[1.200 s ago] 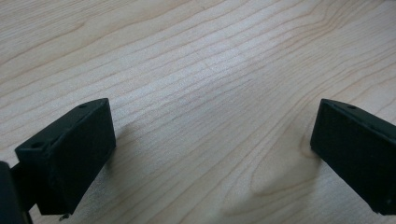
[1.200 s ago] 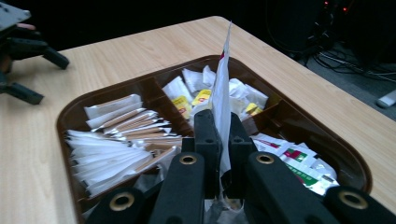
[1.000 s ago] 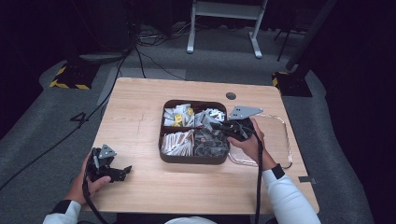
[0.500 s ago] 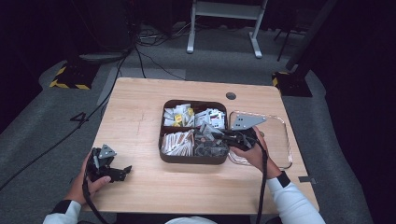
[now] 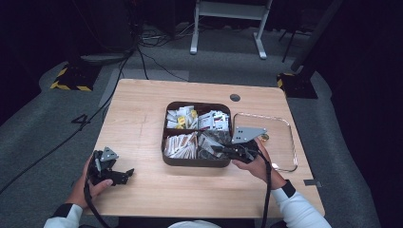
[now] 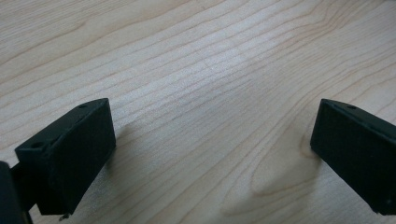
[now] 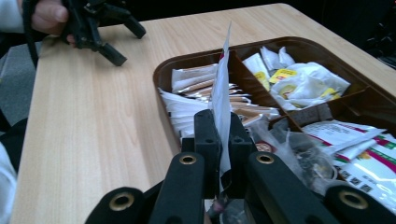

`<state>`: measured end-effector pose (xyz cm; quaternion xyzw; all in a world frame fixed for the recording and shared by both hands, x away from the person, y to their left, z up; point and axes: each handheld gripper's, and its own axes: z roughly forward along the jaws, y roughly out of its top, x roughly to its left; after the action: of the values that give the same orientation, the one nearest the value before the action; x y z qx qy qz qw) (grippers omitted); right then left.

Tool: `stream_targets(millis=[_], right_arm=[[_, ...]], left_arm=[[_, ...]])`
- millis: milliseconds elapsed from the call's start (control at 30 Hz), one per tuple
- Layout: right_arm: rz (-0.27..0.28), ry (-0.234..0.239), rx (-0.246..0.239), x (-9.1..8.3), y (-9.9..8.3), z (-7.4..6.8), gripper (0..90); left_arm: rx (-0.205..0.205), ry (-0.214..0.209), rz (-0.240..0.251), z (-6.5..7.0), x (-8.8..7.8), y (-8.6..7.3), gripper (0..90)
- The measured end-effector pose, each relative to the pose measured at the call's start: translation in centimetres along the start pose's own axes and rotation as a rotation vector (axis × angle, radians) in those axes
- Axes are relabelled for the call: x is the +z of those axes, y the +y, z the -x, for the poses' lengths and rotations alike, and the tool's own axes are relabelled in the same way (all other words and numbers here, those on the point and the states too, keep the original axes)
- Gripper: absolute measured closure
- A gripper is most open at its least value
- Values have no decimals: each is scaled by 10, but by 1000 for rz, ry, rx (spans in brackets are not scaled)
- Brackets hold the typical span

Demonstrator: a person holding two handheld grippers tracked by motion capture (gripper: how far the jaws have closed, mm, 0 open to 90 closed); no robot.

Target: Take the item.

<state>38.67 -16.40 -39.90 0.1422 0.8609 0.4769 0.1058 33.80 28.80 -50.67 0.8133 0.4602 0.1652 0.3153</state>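
My right gripper (image 7: 223, 154) clamps one sachet (image 7: 221, 93) over the brown tray (image 5: 167, 159); clear tray (image 5: 290, 142) awaits. Left gripper (image 5: 114, 175) idle, jaws wide.

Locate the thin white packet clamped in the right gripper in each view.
High view: the thin white packet is too small to pick out at the right gripper, by the brown four-compartment tray.
Left gripper view: not in it.
Right gripper view: packet upright, edge-on at centre, between the shut jaws.
Shared landmark: the tray.
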Motion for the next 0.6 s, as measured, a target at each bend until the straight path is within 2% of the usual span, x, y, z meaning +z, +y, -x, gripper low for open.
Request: stream_targets(millis=[400,600], right_arm=[[-19,96,-48,11,-5,-24,881],[-45,122,-76,18,-8,-32,881]], left_arm=[[0,0,0,0,0,0,3],[1,0,0,0,0,0,3]])
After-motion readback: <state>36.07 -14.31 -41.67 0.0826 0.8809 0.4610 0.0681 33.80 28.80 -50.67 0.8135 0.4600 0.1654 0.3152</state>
